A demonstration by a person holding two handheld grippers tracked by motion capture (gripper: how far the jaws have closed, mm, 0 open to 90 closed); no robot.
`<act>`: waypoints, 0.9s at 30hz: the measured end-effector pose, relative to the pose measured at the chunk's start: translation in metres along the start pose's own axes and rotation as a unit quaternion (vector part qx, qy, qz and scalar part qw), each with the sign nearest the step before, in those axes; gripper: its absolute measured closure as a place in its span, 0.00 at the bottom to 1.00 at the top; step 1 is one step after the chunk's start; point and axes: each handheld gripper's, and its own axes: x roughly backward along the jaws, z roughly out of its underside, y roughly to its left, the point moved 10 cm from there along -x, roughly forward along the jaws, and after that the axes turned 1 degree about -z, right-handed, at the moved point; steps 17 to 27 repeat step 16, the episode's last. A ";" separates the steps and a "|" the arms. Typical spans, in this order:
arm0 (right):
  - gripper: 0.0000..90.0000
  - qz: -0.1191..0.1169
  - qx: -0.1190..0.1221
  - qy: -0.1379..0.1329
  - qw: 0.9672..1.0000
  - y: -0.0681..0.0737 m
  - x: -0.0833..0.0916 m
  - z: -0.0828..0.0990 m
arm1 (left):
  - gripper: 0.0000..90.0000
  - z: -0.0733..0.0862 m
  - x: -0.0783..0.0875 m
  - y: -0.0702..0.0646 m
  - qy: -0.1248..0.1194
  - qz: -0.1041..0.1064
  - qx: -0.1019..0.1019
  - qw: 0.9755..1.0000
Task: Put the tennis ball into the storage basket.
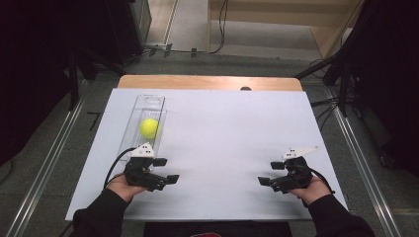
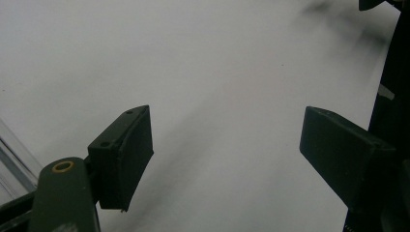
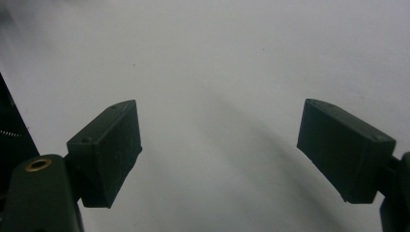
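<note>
Both tools, left (image 1: 167,170) and right (image 1: 271,173), rested wide and empty at the bench's (image 1: 222,128) six o'clock edge, apparently before any grasp, while the yellow ball (image 1: 148,128) sat in the clear tray (image 1: 143,123) at ten o'clock, likely needing a forward left reach.

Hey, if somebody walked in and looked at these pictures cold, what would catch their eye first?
The bright yellow-green ball stands out first, lying in a long clear tray on the left side of the white table. Next come the two black grippers near the table's front edge: the left gripper just in front of the tray's near end and the right gripper across from it, both with jaws wide open and holding nothing.
</note>
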 end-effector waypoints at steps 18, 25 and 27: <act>0.15 0.003 0.002 -0.001 1.000 -0.002 -0.001 0.000 | 0.22 0.000 0.000 0.000 0.001 -0.001 -0.001 1.000; 0.15 0.003 0.002 -0.001 1.000 -0.002 -0.001 0.000 | 0.22 0.000 0.000 0.000 0.001 -0.001 -0.001 1.000; 0.15 0.003 0.002 -0.001 1.000 -0.002 -0.001 0.000 | 0.22 0.000 0.000 0.000 0.001 -0.001 -0.001 1.000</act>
